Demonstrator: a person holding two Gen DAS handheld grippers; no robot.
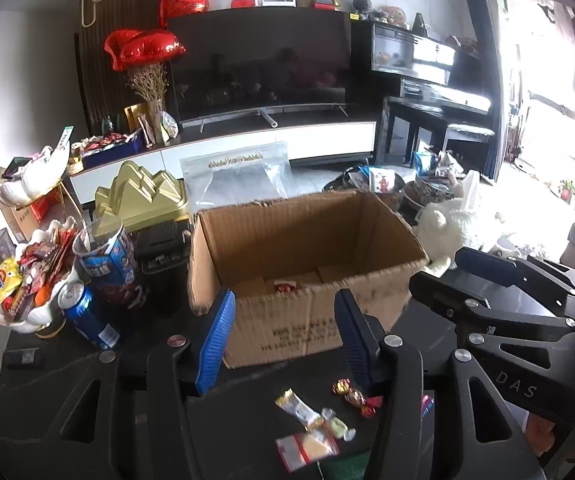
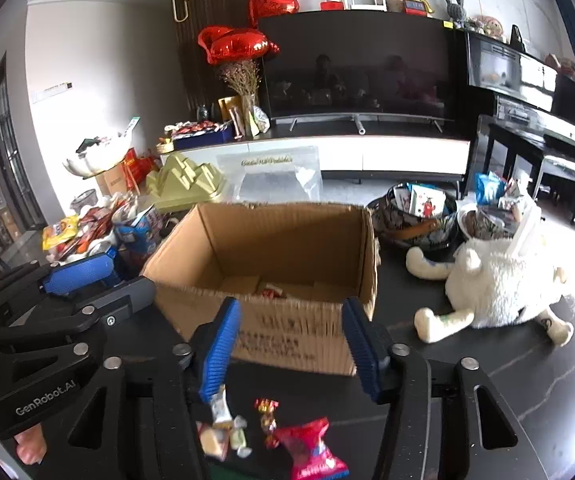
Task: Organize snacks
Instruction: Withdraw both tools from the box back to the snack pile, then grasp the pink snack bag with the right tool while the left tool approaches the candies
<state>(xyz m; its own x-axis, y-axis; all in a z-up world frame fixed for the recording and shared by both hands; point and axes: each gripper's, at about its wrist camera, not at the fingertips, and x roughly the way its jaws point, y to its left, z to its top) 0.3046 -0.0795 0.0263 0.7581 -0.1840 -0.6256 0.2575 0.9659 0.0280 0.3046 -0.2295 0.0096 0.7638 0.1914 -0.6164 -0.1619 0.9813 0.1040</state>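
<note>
An open cardboard box stands on the dark table with a red-wrapped snack on its floor. My left gripper is open and empty in front of the box. My right gripper is open and empty beside it, and shows at the right of the left wrist view. Loose snacks lie below the fingers: a gold-and-white packet, red-and-gold candies, a clear cracker packet, and a red-pink bag.
A white dish of snacks, a blue can and a blue snack tub stand left of the box. A white plush toy and patterned bowls of packets sit to the right. A gold tin and clear bag are behind.
</note>
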